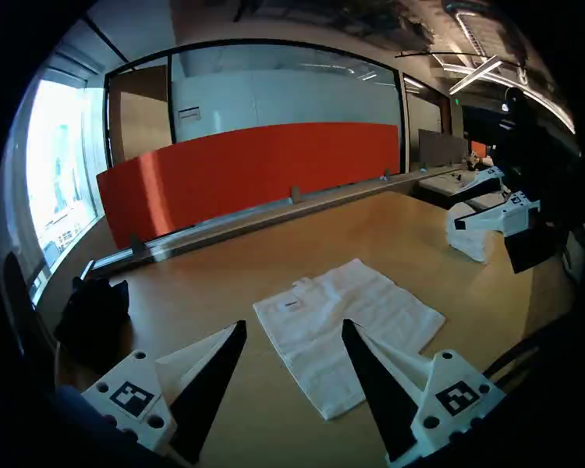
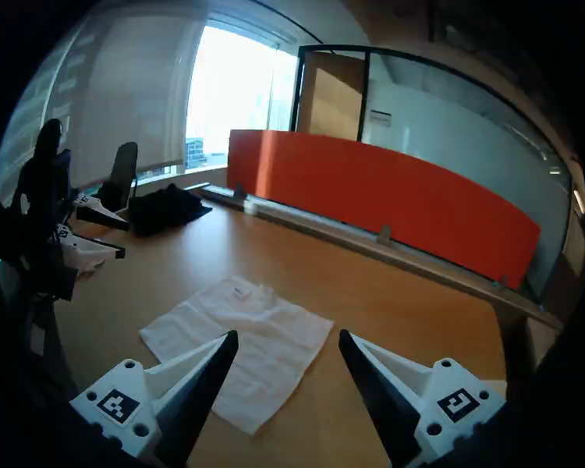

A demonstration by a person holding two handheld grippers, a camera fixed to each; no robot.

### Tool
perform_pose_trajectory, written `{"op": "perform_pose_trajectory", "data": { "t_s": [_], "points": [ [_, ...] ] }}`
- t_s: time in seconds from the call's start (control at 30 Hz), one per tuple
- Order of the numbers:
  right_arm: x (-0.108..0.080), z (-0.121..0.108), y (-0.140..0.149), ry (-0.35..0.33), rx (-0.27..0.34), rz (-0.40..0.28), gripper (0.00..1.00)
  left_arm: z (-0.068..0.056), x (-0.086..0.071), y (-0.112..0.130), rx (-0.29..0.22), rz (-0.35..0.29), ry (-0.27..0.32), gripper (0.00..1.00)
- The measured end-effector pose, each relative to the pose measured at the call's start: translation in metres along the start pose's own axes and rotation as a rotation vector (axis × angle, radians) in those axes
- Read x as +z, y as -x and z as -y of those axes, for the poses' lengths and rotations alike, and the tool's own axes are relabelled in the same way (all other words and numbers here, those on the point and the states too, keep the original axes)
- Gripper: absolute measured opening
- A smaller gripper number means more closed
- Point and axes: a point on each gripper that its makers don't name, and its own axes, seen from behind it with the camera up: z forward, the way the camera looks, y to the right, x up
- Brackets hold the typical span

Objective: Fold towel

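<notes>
Towel (image 1: 347,331): spread flat, middle of desk (image 1: 417,234) | left gripper (image 1: 294,326): fingers apart, empty, above towel | right gripper (image 2: 288,334): fingers apart, empty, above towel

Left tool (image 1: 293,323) finger hides part of towel (image 1: 324,312).

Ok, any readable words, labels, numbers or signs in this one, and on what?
Nothing can be read.
Tag on the towel: too small to read.
Paper sign on the glass wall: blurred.
Square markers on the left claw: patterns, not words.
</notes>
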Motion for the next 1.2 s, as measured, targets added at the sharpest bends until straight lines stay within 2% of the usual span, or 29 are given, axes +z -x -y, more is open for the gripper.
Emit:
{"op": "perform_pose_trajectory", "data": {
  "t_s": [0.27,0.77,1.2],
  "points": [
    [0.015,0.012,0.033,-0.027,-0.011,0.035,1.0,-0.013,0.015,0.033,0.017,0.042,0.03,0.9],
    [0.043,0.03,0.103,-0.065,0.005,0.16,1.0,-0.032,0.032,0.092,0.012,0.16,0.088,0.9],
    [0.056,0.042,0.146,-0.103,-0.003,0.246,1.0,-0.048,0.045,0.133,0.023,0.251,0.144,0.91]
  ]
}}
